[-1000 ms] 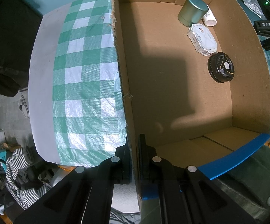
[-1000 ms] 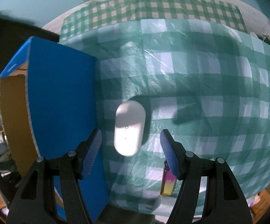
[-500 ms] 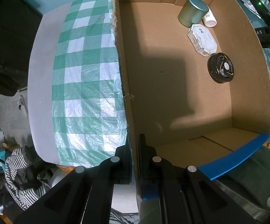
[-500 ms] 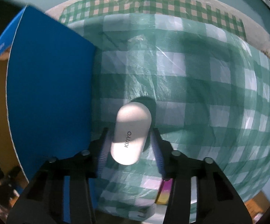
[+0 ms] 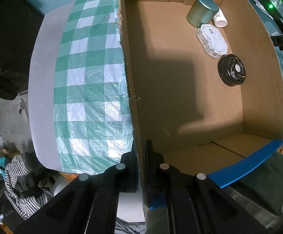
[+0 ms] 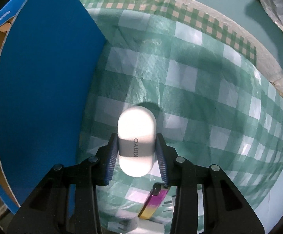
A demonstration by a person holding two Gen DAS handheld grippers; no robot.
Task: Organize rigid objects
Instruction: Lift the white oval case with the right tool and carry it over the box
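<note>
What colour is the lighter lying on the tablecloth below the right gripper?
The lighter fades from pink-purple to yellow, with a black top; the right wrist view shows it best.

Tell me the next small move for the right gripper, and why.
Probably lift the white case and carry it left over the blue wall of the box. The right gripper has its jaws shut on the case, the left gripper pinches a box wall, steadying it, and the floor beside the black disc is bare.

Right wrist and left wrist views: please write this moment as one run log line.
left gripper: shut on cardboard box wall | right gripper: shut on white KINYO case, beside box | lighter: on tablecloth
</note>
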